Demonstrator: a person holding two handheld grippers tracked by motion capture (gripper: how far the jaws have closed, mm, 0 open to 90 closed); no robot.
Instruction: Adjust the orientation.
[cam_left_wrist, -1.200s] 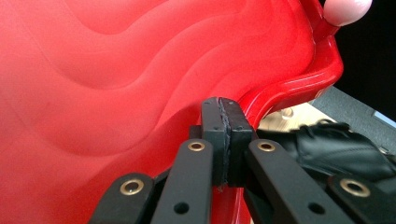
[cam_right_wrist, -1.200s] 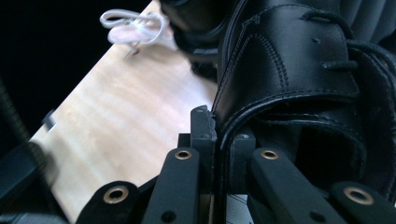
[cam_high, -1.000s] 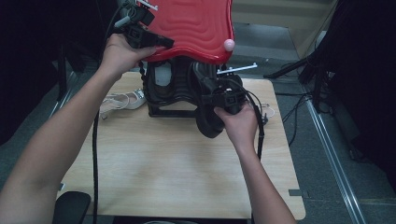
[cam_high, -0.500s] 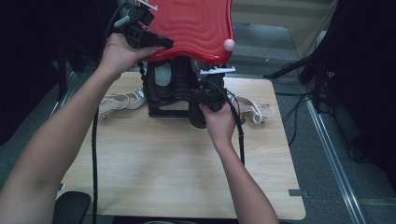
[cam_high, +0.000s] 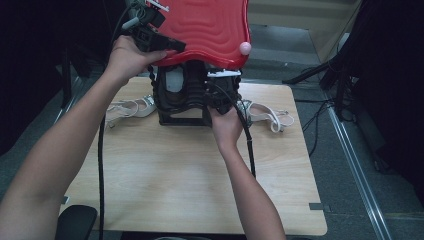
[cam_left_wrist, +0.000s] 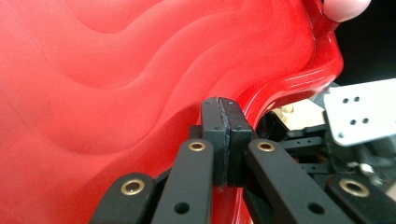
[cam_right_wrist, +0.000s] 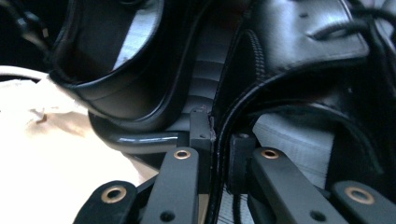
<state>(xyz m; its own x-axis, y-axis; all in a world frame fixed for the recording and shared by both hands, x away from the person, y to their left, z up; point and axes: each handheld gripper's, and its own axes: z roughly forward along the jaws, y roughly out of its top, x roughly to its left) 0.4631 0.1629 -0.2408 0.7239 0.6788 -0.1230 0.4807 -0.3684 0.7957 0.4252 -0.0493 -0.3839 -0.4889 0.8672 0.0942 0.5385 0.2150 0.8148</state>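
The left gripper (cam_high: 165, 44), arm raised and stretched forward, pinches the red lid's (cam_high: 210, 27) edge (jaws fully together), holding it above the black shoes (cam_high: 182, 95); the right gripper (cam_right_wrist: 218, 140), reaching low, clamps one shoe's rim.

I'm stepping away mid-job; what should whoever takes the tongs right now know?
Left tongs: shut on the rim of the wavy red plastic lid, holding it raised over the rack.
Right tongs: shut on the edge of a black leather shoe in the black rack.
White strappy sandals lie either side on the wooden table.
Done: lid lifted, shoe gripped.
Left: probably draw the shoe out.
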